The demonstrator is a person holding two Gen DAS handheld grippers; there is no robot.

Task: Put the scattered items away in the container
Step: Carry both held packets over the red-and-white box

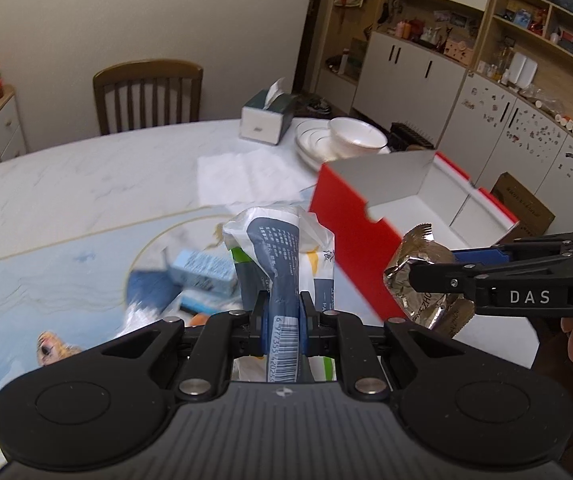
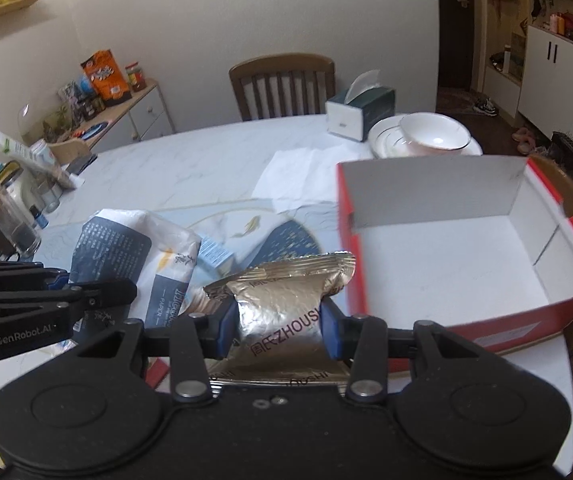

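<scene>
Crinkled gold foil packet, jaw-clamped.

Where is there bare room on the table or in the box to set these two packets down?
The red box has a bare white floor between its walls. The marble between the chair and the paper sheet is also free. It is crowded left of the box, around the blue carton.

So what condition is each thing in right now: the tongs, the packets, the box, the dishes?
Left tongs: shut on the white and blue packet, lifted.
Right tongs: shut on the foil packet.
Red box: open, nothing visible inside.
Tissue box: upright, a tissue sticking out.
Bowl: upright on plates.
</scene>
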